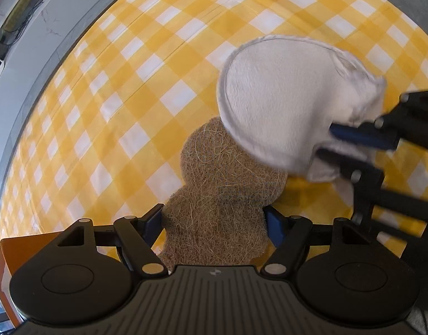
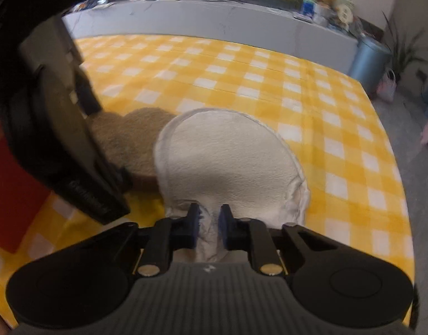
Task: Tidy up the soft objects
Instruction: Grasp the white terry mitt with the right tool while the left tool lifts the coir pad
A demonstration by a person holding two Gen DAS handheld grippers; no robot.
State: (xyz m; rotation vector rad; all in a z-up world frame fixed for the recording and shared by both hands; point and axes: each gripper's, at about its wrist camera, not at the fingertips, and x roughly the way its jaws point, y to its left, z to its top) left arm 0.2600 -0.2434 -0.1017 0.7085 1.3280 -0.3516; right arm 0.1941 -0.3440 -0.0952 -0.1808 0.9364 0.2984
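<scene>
A brown fibrous pad lies on the yellow checked tablecloth. My left gripper is open, its fingers on either side of the pad's near end. My right gripper is shut on the bunched edge of a round white cloth pad. It holds the white pad tilted above the brown pad's far end. In the left wrist view the white pad and the right gripper come in from the right. In the right wrist view the brown pad sits left of the white one.
An orange-red box stands at the near left; it also shows in the right wrist view. The left gripper's body fills the left of the right wrist view. A grey bin and a plant stand beyond the table's far right corner.
</scene>
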